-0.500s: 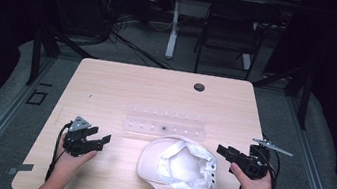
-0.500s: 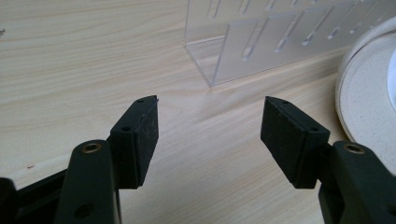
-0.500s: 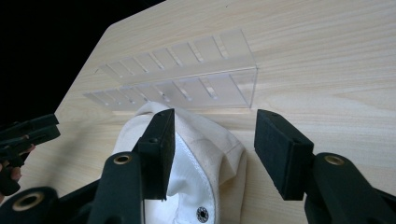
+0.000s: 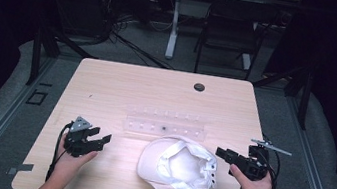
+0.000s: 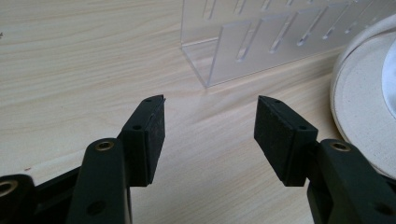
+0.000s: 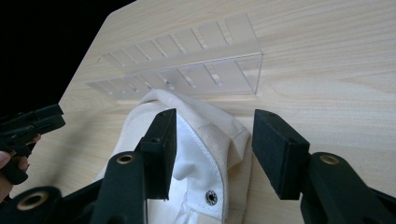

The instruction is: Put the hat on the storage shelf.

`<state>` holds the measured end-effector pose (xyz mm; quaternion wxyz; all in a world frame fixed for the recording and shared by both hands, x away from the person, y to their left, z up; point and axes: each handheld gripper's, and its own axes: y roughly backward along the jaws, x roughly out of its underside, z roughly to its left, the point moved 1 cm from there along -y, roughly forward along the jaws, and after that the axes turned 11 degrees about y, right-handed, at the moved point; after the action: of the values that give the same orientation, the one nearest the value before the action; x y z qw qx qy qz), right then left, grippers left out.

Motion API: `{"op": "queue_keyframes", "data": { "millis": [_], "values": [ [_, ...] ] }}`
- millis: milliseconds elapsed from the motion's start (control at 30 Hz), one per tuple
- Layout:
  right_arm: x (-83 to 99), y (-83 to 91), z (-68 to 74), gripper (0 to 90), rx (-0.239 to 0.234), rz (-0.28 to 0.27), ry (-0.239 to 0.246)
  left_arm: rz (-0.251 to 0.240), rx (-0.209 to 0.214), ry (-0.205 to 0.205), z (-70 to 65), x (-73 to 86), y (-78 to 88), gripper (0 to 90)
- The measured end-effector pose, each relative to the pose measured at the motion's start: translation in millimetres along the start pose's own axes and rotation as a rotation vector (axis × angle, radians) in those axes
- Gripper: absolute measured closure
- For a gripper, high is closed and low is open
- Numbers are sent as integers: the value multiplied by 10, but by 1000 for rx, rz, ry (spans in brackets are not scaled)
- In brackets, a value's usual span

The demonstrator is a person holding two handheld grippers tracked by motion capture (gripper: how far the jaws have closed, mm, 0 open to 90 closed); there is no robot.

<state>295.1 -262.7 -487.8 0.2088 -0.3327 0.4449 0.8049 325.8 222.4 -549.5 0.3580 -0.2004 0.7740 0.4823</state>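
White cap: lower centre, inside up, just below clear slotted rack. Left gripper: lower left, jaws wide, empty. Right gripper: lower right, jaws wide, beside cap.

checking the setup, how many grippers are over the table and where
2. The left gripper is at the table's near-left, jaws open, pointing toward the white cap. The right gripper is at the near-right, open, by the cap's edge.
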Motion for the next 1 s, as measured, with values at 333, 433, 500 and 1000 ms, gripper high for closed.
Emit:
{"op": "queue_keyframes", "data": {
  "millis": [333, 433, 500, 1000],
  "values": [
    [-10, 60, -17, 490, -53, 87, -56, 22, 11, -10, -14, 22, -17, 436],
    [17, 24, -32, 480, -71, 133, -69, 24, 7, -11, -31, 24, -17, 436],
    [40, -11, -34, 478, -82, 174, -75, 24, 4, -21, -37, 20, -12, 435],
    [236, -208, 29, 461, -119, 328, -94, 27, -5, -33, -28, 16, -10, 435]
  ]
}}
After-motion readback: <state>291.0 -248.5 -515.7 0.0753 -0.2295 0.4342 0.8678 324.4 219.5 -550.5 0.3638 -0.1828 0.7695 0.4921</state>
